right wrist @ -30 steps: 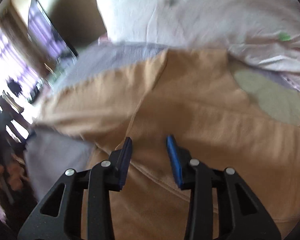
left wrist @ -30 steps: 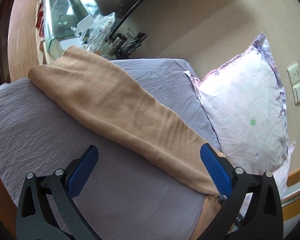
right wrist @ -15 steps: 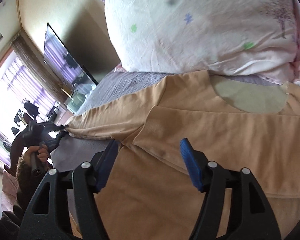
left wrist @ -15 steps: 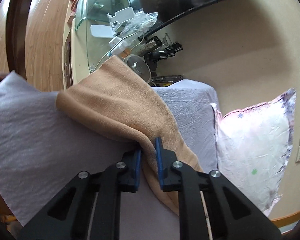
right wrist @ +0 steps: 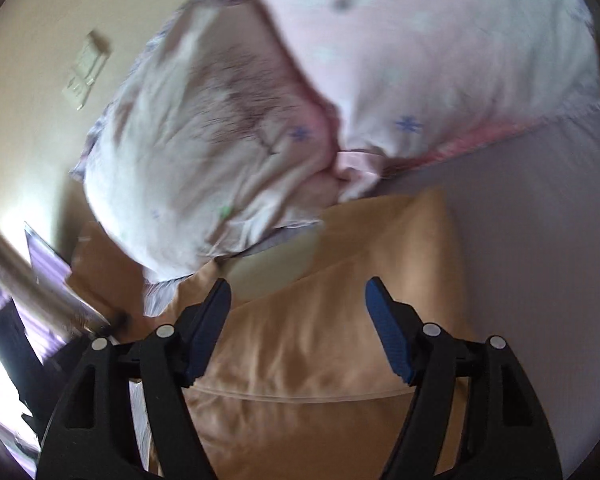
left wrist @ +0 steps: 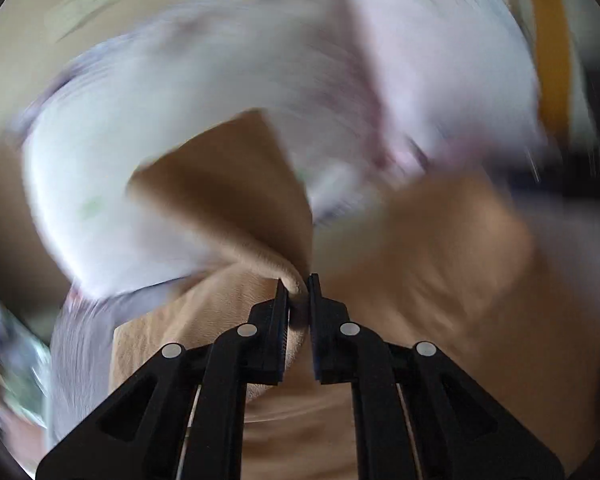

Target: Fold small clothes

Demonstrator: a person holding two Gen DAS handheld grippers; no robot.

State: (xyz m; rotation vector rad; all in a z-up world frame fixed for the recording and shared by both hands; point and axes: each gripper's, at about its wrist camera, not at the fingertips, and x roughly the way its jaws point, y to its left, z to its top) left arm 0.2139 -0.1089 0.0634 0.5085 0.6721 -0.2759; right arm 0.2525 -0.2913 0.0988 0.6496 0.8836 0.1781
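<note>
Currently mid-fold: left gripper (left wrist: 298, 286) pinches the tan shirt's (right wrist: 320, 344) sleeve (left wrist: 228, 188). Right gripper (right wrist: 298, 300) hangs open above the shirt. Next: lay sleeve flat across, then release.

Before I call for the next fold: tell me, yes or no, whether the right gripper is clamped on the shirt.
No. The right gripper is wide open above the tan shirt, its blue fingertips gripping nothing.

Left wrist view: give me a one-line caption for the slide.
Left gripper shut on a fold of the tan garment, lifting it before blurred white pillows.
</note>
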